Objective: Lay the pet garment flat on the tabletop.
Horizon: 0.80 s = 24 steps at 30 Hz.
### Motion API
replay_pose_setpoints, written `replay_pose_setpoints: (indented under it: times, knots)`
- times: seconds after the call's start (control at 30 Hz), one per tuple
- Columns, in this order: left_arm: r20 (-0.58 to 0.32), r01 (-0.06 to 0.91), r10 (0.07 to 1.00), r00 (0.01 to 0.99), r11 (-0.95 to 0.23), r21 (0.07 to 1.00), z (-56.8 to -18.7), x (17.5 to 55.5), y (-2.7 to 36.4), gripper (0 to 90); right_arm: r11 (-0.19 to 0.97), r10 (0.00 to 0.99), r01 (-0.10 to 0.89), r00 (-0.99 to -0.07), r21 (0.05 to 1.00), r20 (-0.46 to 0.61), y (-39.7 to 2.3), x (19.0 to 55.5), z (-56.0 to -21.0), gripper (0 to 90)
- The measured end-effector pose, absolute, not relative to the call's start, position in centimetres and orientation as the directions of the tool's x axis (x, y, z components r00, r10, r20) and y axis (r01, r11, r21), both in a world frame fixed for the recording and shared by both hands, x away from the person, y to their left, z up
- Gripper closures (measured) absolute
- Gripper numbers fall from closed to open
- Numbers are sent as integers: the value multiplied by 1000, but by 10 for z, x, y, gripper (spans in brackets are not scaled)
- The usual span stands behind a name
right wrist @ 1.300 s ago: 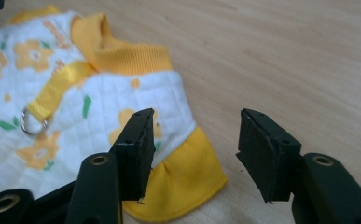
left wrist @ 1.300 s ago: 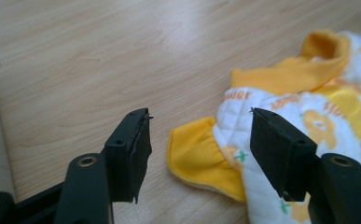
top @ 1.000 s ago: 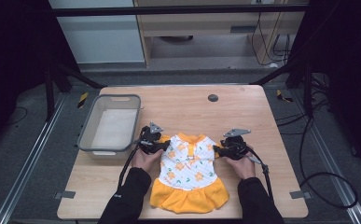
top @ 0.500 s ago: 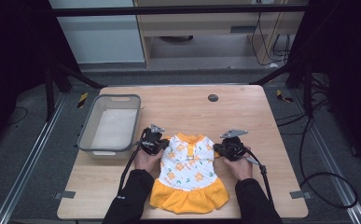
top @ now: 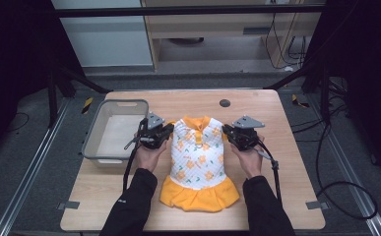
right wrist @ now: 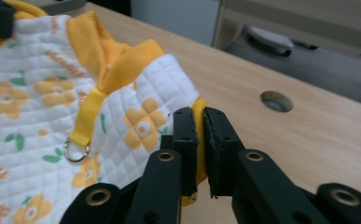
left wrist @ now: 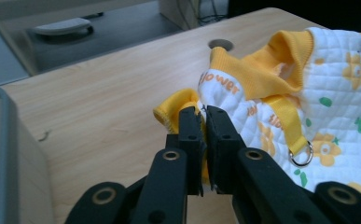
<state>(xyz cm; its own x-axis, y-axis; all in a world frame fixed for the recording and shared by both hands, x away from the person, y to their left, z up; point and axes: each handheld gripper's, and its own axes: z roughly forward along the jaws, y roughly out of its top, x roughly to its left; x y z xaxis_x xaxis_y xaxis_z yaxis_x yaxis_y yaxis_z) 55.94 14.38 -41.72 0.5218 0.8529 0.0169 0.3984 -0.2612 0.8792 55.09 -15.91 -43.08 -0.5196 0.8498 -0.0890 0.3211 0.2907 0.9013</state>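
A small white quilted dress [top: 198,157] with orange flowers, an orange collar and an orange skirt hem lies flat in the middle of the table. My left gripper [top: 166,132] is shut on the orange trim of its left armhole [left wrist: 180,105]. My right gripper [top: 227,132] is shut on the orange trim of the right armhole [right wrist: 197,109]. Both shoulders are stretched apart between the two grippers. A yellow strap with a metal ring [left wrist: 301,154] hangs at the chest, and the same ring [right wrist: 74,150] shows in the right gripper view.
A grey plastic bin [top: 111,130] stands at the table's left, just beside my left gripper. A round hole [top: 224,103] is in the tabletop beyond the collar. The table's far edge drops to a dark floor with cables.
Both grippers and the dress's shoulders have shifted slightly toward the table's far side; the grip on each armhole is unchanged.
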Motion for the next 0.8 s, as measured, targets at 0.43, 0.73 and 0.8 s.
replay_pose_setpoints:
  times: [0.43,0.73,0.8]
  knots:
    - [16,429,841,540,-292,855,-428,551,146,549,355,824,345,-555,869,-116,-147,550,-438,636]
    - [30,462,760,649,-426,778,-469,519,127,618,390,771,410,-635,824,-49,-147,520,-464,719]
    - [43,472,754,655,-453,756,-478,517,127,643,400,767,434,-641,807,-35,-149,515,-470,750]
